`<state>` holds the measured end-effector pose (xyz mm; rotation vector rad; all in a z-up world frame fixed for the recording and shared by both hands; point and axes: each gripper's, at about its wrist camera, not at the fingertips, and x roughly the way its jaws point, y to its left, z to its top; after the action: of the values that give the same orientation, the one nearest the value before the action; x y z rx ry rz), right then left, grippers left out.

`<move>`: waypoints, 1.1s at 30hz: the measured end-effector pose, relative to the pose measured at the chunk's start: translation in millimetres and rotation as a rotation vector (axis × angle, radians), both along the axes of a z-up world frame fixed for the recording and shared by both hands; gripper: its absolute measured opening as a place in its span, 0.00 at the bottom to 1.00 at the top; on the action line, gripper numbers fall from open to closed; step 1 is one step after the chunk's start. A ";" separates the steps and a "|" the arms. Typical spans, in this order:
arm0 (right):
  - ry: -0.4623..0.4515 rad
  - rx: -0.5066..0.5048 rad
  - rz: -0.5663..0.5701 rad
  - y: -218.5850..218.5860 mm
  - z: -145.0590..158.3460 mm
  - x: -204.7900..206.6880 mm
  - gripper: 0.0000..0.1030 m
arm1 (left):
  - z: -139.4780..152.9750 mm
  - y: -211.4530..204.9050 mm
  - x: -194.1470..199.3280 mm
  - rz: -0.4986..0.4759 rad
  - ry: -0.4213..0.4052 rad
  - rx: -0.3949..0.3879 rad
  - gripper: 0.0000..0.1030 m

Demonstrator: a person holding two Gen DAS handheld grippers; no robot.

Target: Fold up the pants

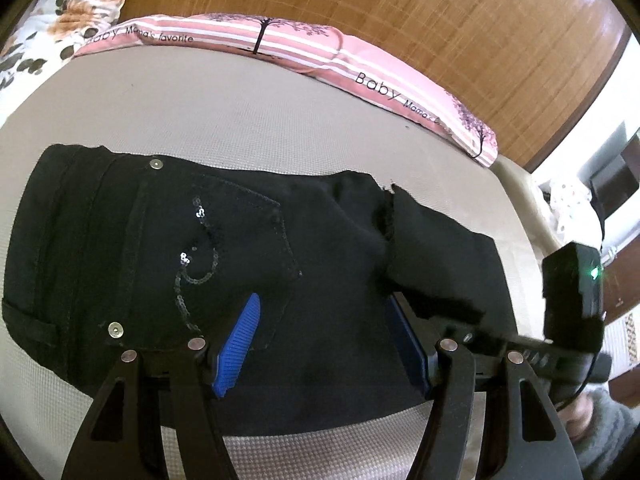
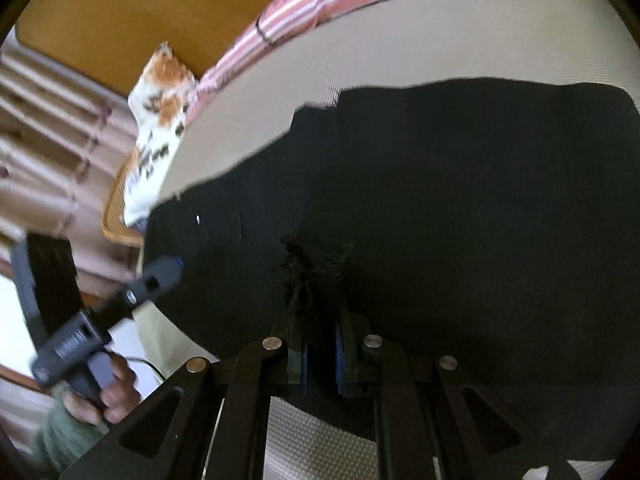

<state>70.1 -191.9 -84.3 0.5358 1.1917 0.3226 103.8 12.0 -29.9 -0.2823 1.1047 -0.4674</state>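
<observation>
- Pants (image 1: 208, 248) – black denim with a sequinned back pocket, lying flat on the beige mattress (image 1: 240, 120), waistband to the left, a leg already doubled over on the right
- left gripper (image 1: 320, 344) hovers over the seat area, blue pads spread wide, nothing between them
- right gripper (image 2: 320, 344) has its jaws pressed nearly together, pinching a frayed hem (image 2: 308, 272) of the leg
- my guess: fabric's soft and floppy but fairly weighty, so it'll sag unless held at two spots
- thick hems and the waistband look like the best grab points – not the thin middle

light: soft daylight, glare upper right | left view sharp | right view motion-blurred | edges fisheye-curved
</observation>
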 end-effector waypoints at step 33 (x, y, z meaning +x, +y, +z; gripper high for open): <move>-0.065 0.067 -0.272 -90.9 34.5 -65.9 0.41 | -50.0 -58.2 4.9 -0.084 0.494 -0.246 0.53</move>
<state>4.2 -282.8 -49.8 0.7315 1.0332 0.1464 108.8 -46.2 -79.8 -0.5905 1.5457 -0.6293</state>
